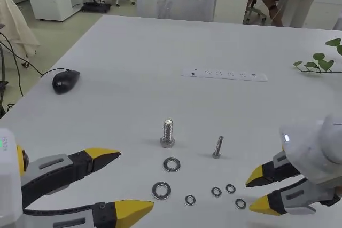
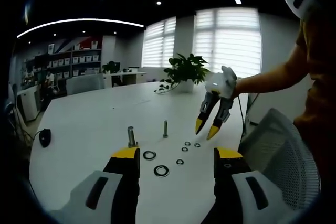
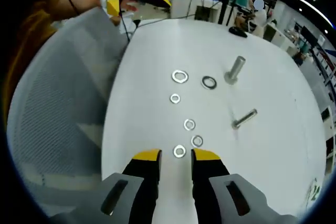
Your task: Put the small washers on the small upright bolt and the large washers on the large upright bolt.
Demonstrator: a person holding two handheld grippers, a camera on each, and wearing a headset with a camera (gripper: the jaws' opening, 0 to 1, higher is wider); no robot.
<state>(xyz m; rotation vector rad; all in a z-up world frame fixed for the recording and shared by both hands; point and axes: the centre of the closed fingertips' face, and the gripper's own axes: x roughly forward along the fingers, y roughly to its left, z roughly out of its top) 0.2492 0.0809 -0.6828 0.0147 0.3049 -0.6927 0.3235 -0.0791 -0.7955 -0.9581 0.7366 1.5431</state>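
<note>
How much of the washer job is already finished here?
Done: nothing; the large bolt and small bolt are bare. In hand: the open right gripper lines up on one small washer. Remaining: four small washers and two large washers, all on the table.

White table [image 1: 133, 62] with bolts [image 1: 168, 133], washers [image 1: 171, 164], mouse [image 1: 65, 81], power strip [image 1: 224, 75]

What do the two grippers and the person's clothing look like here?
Both the left gripper and right gripper have black jaws with pointed yellow tips, grey panels and white housings. The person wears an orange sleeve.
</note>
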